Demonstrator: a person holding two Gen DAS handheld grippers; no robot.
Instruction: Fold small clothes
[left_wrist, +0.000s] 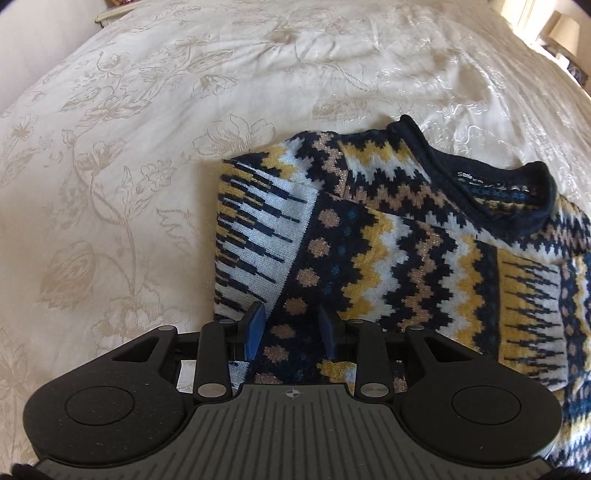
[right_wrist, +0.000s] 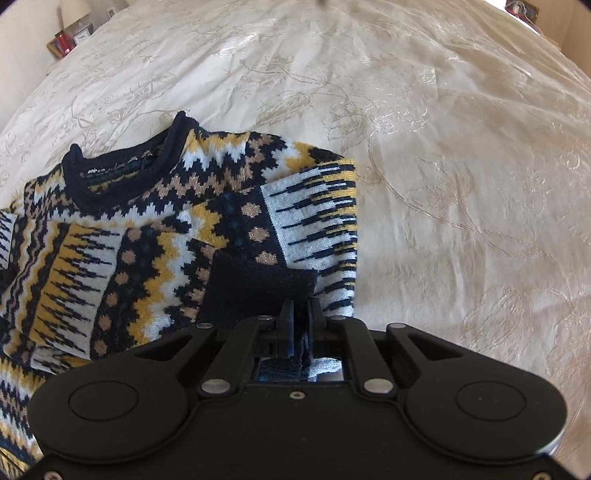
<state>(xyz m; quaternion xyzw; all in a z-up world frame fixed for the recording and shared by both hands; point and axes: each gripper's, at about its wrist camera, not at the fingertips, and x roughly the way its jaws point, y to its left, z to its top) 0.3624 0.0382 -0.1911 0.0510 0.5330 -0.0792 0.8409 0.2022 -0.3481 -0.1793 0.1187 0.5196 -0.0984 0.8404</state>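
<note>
The patterned sweater (left_wrist: 388, 236) lies on the cream bedspread (left_wrist: 147, 110), sleeves folded in below its collar (left_wrist: 491, 192); with the left gripper (left_wrist: 291, 328) spread wide over one sleeve and the right gripper (right_wrist: 300, 321) pinching the dark cuff (right_wrist: 258, 291), both should lift evenly toward the collar

The right tool (right_wrist: 300, 308) pinches the dark cuff (right_wrist: 258, 291) of the patterned sweater (right_wrist: 155, 236), its fingers nearly together. Sleeves lie folded across the body; the cream bedspread (right_wrist: 461, 184) stretches ahead and rightward.
</note>
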